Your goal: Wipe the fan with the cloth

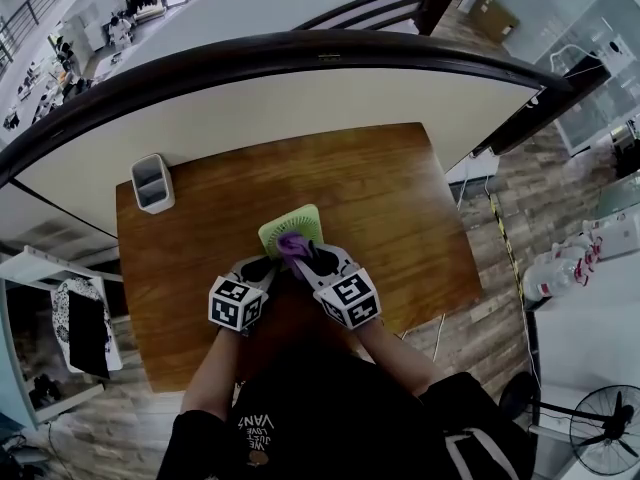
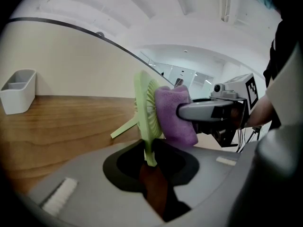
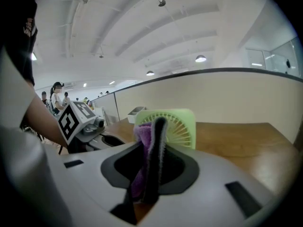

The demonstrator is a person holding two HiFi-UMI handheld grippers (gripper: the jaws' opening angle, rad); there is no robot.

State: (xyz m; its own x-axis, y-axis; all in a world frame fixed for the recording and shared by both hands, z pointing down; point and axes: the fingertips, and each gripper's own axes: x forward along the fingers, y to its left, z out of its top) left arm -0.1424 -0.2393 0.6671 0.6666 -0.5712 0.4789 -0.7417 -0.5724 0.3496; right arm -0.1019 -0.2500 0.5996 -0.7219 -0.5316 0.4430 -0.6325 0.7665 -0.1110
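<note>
A small light-green fan (image 1: 290, 228) stands upright near the middle of the wooden table (image 1: 380, 198). My left gripper (image 2: 150, 159) is shut on the fan's lower edge (image 2: 147, 112), which shows edge-on in the left gripper view with its thin stand leg reaching down to the table. My right gripper (image 3: 151, 131) is shut on a folded purple cloth (image 3: 141, 141). The cloth (image 2: 174, 115) lies pressed flat against the fan's grille (image 3: 177, 124). In the head view the cloth (image 1: 293, 246) sits on the fan's near side, between the two marker cubes.
A white two-slot bin (image 1: 152, 182) stands at the table's far left corner. A curved white wall with a dark rail (image 1: 300, 53) runs behind the table. The person's body is close to the near edge. A floor fan (image 1: 605, 428) stands off to the right.
</note>
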